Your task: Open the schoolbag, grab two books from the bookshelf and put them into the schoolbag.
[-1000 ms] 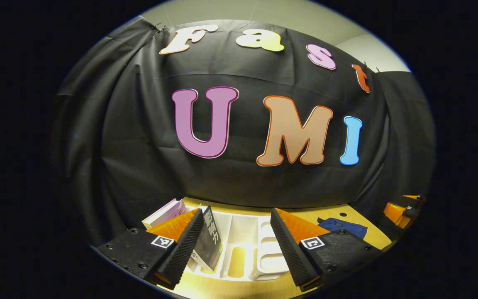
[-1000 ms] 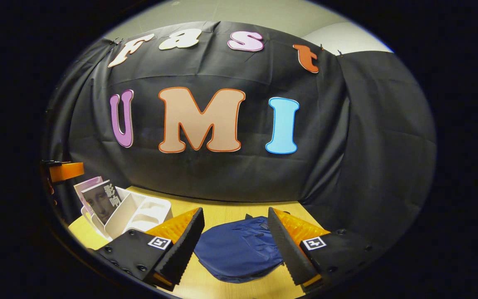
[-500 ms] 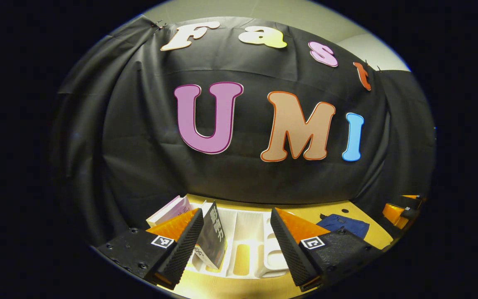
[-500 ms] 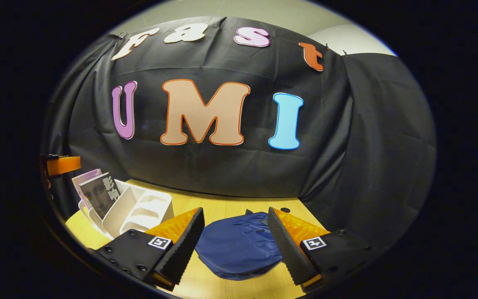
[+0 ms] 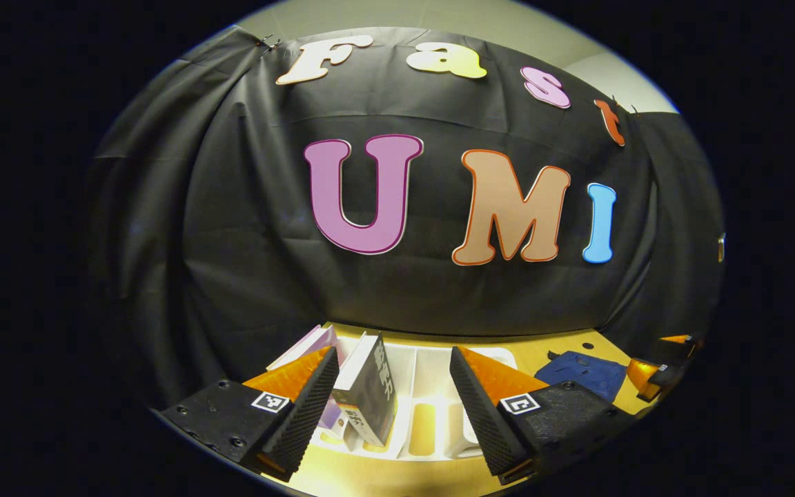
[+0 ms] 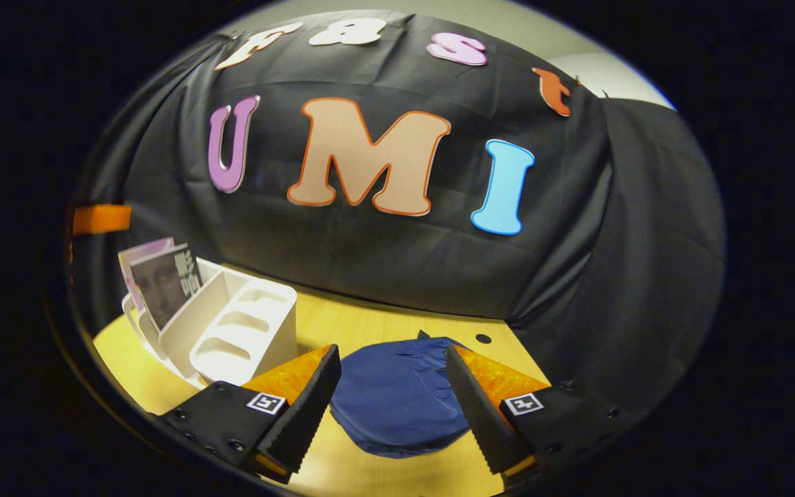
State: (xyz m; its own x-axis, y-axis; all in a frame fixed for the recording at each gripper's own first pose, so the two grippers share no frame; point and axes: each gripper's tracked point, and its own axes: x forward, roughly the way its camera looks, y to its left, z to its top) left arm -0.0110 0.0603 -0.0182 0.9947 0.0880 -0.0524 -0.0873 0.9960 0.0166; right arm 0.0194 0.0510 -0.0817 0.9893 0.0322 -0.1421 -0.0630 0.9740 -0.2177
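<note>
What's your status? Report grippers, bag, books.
Left gripper open before the books in the rack. Right gripper open above the closed bag. Nothing blocking.

Both views dim overall; light seems to come from overhead. Table [image 6: 370,324] lit warm yellow, brightest in the left gripper view where the white bookshelf [image 5: 432,414] glares, washing out its slots. Booth wall stays dark, w/ soft sheen on cloth folds. Heavy fisheye bending at edges; rims fall into shadow. Schoolbag [image 6: 397,393] casts a thin shadow beneath. Book covers [image 6: 163,286] slightly soft, possibly motion blur.
</note>
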